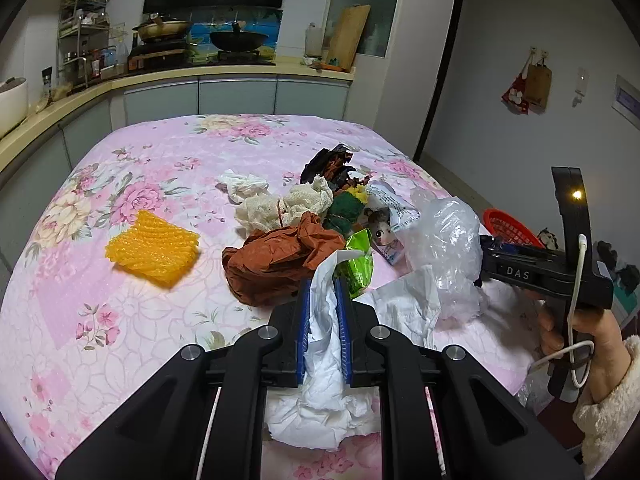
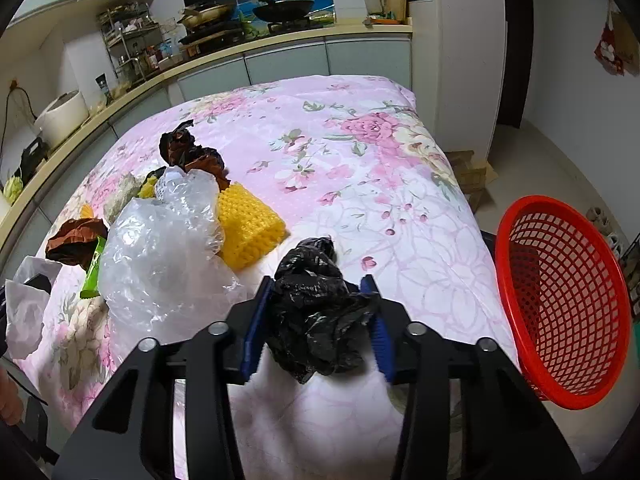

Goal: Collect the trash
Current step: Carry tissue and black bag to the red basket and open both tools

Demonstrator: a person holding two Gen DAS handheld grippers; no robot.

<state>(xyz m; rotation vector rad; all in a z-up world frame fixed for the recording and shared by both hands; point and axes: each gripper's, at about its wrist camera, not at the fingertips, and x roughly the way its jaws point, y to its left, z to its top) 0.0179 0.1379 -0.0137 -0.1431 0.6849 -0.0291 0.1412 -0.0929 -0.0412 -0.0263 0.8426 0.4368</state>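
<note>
Right gripper (image 2: 320, 312) pinching black bag (image 2: 316, 312) near red basket (image 2: 560, 320); slack plastic may slip mid-carry. Left gripper (image 1: 324, 312) clamps white tissue (image 1: 324, 360).

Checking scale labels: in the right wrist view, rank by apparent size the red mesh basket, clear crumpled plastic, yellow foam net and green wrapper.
1. Red mesh basket and clear crumpled plastic: alike
2. Yellow foam net
3. Green wrapper

Behind the table with the pink flowered cloth (image 2: 360, 152) runs a kitchen counter (image 1: 224, 74) with pale cabinets; right of the table, a white wall (image 1: 520, 32).
</note>
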